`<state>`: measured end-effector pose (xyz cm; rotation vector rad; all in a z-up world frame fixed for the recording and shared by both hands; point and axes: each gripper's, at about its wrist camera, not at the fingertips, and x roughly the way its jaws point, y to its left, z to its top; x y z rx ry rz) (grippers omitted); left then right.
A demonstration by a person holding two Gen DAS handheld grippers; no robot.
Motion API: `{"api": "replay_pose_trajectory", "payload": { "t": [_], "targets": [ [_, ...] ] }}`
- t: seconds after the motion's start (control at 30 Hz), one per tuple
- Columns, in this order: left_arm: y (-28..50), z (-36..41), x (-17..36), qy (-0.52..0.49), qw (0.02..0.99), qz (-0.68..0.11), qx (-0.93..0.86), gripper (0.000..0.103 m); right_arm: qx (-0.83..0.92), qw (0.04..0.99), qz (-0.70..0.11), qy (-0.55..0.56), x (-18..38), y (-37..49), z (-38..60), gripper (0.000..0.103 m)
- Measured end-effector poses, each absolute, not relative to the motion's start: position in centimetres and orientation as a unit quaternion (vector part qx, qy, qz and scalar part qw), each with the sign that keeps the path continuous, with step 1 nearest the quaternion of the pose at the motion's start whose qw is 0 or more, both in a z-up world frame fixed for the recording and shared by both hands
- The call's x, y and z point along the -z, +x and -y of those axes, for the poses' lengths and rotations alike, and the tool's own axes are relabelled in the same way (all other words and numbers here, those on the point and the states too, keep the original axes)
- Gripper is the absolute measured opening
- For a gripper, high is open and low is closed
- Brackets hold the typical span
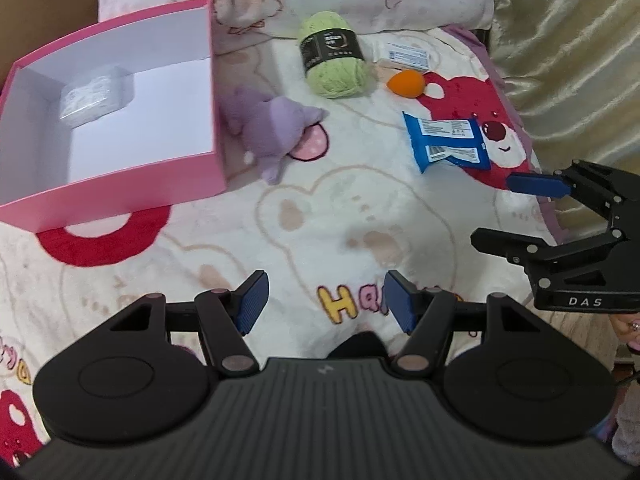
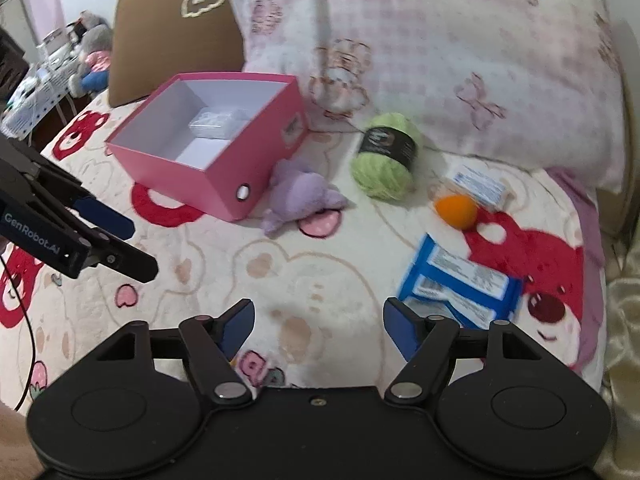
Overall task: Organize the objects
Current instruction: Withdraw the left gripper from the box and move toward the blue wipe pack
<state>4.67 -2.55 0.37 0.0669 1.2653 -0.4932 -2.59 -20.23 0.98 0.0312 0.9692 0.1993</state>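
An open pink box [image 1: 120, 184] [image 2: 256, 160] sits on the bed at the left, with a clear plastic packet [image 1: 94, 94] [image 2: 218, 122] inside. Beside it lie a purple plush toy [image 1: 272, 124] [image 2: 304, 194], a green yarn ball [image 1: 334, 56] [image 2: 386, 156], an orange ball [image 1: 406, 84] [image 2: 456, 210], a white packet [image 1: 406, 56] [image 2: 478, 184] and a blue snack packet [image 1: 446, 142] [image 2: 460, 284]. My left gripper [image 1: 324, 300] [image 2: 134, 240] is open and empty over the blanket. My right gripper [image 2: 318, 326] [image 1: 498, 212] is open and empty, close to the blue packet.
The objects lie on a cream blanket [image 1: 328, 220] with red bear prints. A pink patterned pillow [image 2: 440, 60] lies at the back, a brown pillow [image 2: 172, 28] behind the box. A gold curtain [image 1: 572, 48] hangs at the right.
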Motion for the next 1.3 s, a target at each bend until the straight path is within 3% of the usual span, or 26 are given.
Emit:
{"api": "replay_pose_trajectory", "payload": {
  "t": [0.33, 0.6, 0.9, 1.3],
  "targets": [
    [5.2, 7.4, 2.0, 0.036, 0.784, -0.568, 0.247, 0.063, -0.038, 0.897, -0.439, 0.024, 1.7, -3.4, 24.7, 0.086],
    [6.9, 11.3, 4.5, 0.004, 0.787, -0.555, 0.269, 0.063, 0.015, 0.905, -0.424, 0.028, 4.6, -2.2, 28.6, 0.087],
    [10.0, 14.4, 6.9, -0.015, 0.807, -0.527, 0.266, 0.062, 0.037, 0.889, -0.435, 0.141, 8.4, -0.6, 32.6, 0.087],
    [11.1, 17.4, 11.3, -0.046, 0.815, -0.504, 0.284, 0.06, 0.05, 0.88, -0.423, 0.21, 11.3, -0.5, 35.2, 0.086]
  ]
}}
